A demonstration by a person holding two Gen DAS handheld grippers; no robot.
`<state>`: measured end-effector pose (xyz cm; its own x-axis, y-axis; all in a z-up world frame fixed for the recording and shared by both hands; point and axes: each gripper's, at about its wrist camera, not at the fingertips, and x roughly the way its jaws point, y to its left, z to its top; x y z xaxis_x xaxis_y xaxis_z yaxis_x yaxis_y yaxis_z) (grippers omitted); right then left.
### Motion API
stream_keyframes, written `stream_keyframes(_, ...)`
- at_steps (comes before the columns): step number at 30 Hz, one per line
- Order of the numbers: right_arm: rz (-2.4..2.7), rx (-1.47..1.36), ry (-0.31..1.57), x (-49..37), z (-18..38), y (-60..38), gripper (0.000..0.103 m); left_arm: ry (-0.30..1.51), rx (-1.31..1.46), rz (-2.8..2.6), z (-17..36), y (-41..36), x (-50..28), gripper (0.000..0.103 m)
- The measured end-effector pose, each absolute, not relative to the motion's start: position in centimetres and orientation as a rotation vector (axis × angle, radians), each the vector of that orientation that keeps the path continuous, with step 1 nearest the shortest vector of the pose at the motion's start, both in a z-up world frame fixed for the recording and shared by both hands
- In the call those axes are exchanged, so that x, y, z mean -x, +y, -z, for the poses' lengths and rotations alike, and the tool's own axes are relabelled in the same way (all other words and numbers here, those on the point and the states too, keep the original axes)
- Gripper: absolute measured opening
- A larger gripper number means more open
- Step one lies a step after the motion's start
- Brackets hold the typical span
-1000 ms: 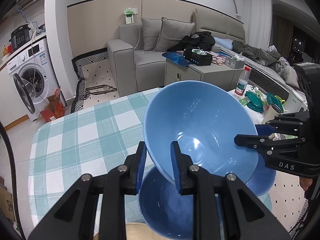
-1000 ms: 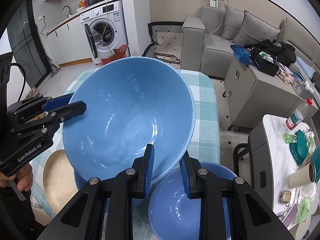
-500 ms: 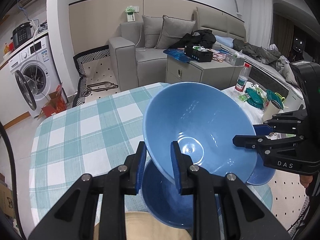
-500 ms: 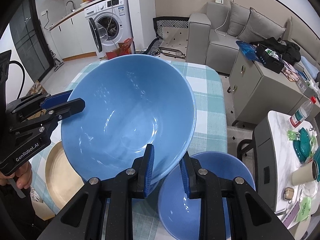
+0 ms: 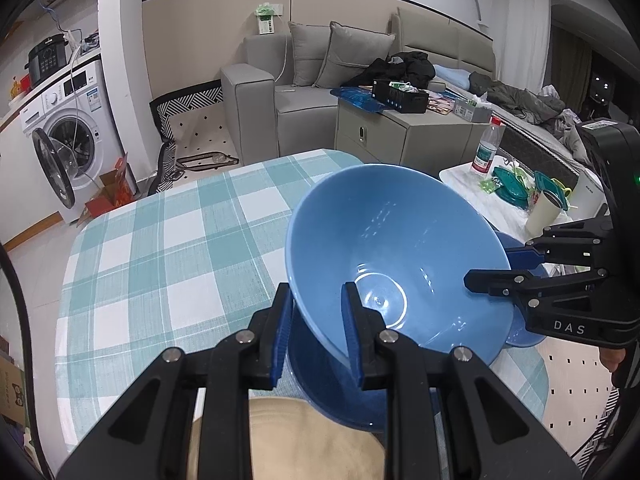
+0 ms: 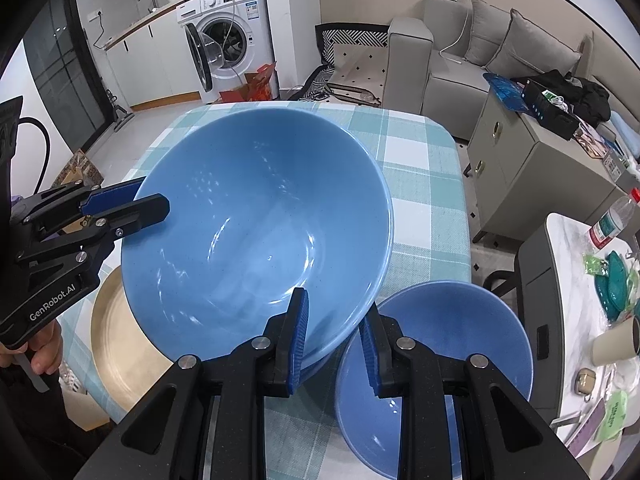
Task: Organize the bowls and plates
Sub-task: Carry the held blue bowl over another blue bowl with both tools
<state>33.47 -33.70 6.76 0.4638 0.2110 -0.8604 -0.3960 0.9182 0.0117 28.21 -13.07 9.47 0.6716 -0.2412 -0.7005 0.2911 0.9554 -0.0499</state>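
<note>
A large blue bowl (image 5: 392, 256) (image 6: 256, 232) hangs tilted just above the checked table (image 5: 168, 264), gripped on opposite rims. My left gripper (image 5: 316, 320) (image 6: 148, 200) is shut on its near rim in the left wrist view. My right gripper (image 6: 334, 332) (image 5: 492, 266) is shut on the other rim. Directly under it a second blue bowl (image 5: 332, 384) rests on the table, mostly covered. A third blue bowl (image 6: 436, 360) (image 5: 524, 332) sits beside it under the right gripper. A beige plate (image 6: 120, 344) (image 5: 320, 440) lies at the near table edge.
The far half of the checked tablecloth (image 6: 420, 184) carries nothing. A side table with a cup (image 6: 616, 340), a water bottle (image 5: 486, 148) and teal items stands to the right. A grey sofa (image 5: 304, 96), a cabinet and a washing machine (image 5: 68, 128) lie beyond.
Both grippers have sunk together with the large blue bowl, bringing it closer over the bowl beneath. Both grips are unchanged.
</note>
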Motion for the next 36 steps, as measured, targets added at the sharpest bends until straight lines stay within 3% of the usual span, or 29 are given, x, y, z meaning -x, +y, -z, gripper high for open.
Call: stream_keyframes(36,-0.392,0.297,1.100,-33.5,-3.8,-32.2,0.025,0.863,-0.065,0.301,-6.2,-12.2,-27.0,0.023)
